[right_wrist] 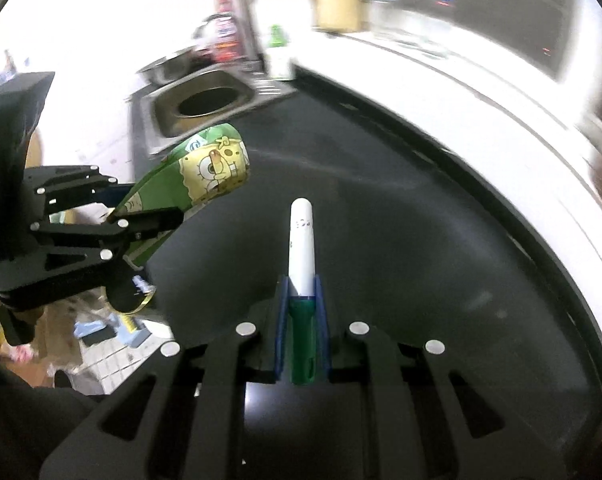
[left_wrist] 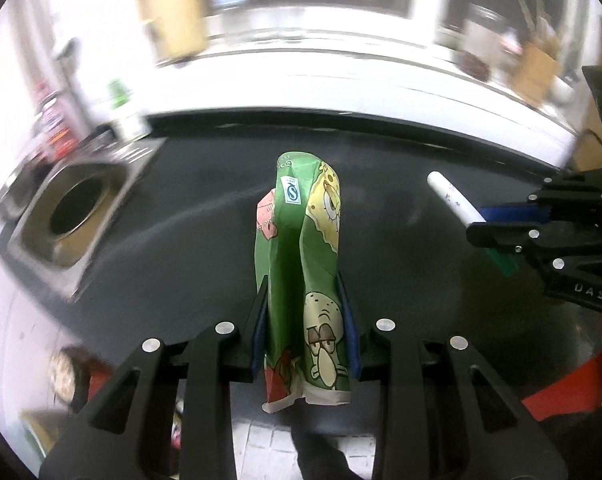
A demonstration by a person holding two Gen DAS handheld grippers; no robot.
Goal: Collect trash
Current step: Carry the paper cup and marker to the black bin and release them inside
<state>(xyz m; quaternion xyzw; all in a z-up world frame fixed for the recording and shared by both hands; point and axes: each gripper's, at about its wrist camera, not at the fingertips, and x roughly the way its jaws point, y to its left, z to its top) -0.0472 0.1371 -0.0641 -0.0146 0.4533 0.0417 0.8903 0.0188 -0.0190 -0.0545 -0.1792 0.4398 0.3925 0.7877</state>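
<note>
While both hands carry trash above the dark surface, per-view notes:

Left wrist view / left gripper [left_wrist: 305, 320]: fingers pinched narrow on the lower half of the green cartoon snack bag [left_wrist: 307, 264]; bag stands up between the blue pads, crumpled, top end free.
Left wrist view / why held so: low grip keeps the limp bag from folding over, probably so the free end goes into the hole first.
Left wrist view / bin opening [left_wrist: 77, 210]: round hole in a steel frame set in the surface [left_wrist: 181, 264], left of the bag, apart from it.
Left wrist view / right gripper [left_wrist: 497, 236]: enters from the right edge, white marker end sticking out.

Right wrist view / right gripper [right_wrist: 301, 308]: fingers nearly closed on the marker [right_wrist: 301, 248]; green barrel between the pads, white cap pointing forward.
Right wrist view / why held so: marker lies along the fingers, so likely it can slide straight out once released.
Right wrist view / bin opening [right_wrist: 207, 100]: far left, beyond the bag [right_wrist: 209, 168] in the left gripper [right_wrist: 149, 220].
Right wrist view / task state: both pieces in the air, none in the bin yet; background blurred.
</note>
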